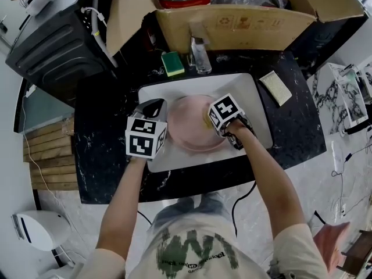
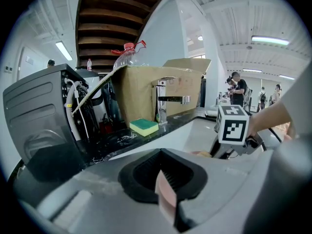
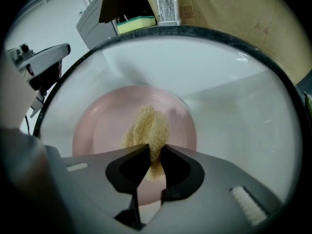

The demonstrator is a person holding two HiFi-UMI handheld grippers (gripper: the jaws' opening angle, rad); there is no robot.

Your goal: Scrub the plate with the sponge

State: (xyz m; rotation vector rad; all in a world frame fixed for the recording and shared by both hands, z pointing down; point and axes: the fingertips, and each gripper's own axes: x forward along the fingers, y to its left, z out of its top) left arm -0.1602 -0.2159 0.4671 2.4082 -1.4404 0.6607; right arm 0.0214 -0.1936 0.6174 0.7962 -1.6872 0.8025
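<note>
Inside the white sink of a black marbled counter, the left gripper clamped the pink plate by its rim; the right gripper squeezed a tan sponge against it.

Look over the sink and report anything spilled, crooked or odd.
Nothing stands out. The pink plate sits in the sink, its rim clamped by the left tool. The right tool holds a sponge over its middle. A spare green sponge sits by the tap. No spill shows.
</note>
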